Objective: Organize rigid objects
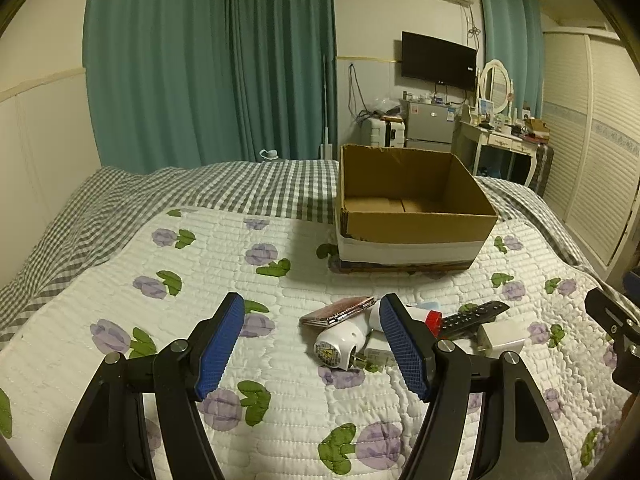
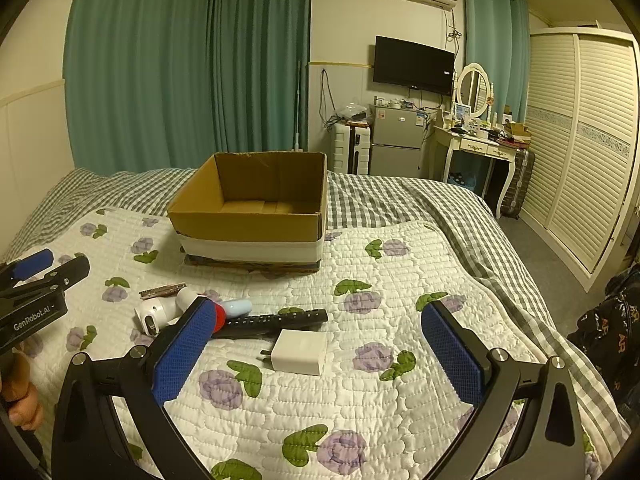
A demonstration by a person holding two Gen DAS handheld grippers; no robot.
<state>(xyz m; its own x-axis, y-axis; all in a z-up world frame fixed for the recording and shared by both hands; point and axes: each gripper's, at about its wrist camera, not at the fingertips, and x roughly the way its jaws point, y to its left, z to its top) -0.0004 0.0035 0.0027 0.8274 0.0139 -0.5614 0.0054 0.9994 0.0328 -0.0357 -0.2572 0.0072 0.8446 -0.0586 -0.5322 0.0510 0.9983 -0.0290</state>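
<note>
An open cardboard box point(image 2: 248, 204) sat empty on a bed's floral quilt point(image 2: 360, 392), with a small cluster of rigid items lying on the quilt just in front of it. The left gripper point(image 1: 312, 344) hovered over the quilt with its blue-padded fingers point(image 1: 219, 346) spread wide and holding nothing; its right finger stood in front of part of the cluster. The right gripper point(image 2: 320, 352) was likewise wide open and empty, with a white charger point(image 2: 300, 352) lying on the quilt between its fingers in that view. Just beyond the charger lay a black remote point(image 2: 276, 320), and beside the remote's left end a pale blue item with a red cap point(image 2: 236, 308), partly hidden by the finger. Further left lay a white plug-in device point(image 1: 340, 340) on its side, its prongs toward the camera, touching a flat pinkish case point(image 1: 338, 312). Part of a person's hand point(image 2: 22, 396) showed at the lower left edge of the right wrist view, below the left gripper's body. A gingham blanket point(image 2: 400, 200) covered the bed's far half.
</note>
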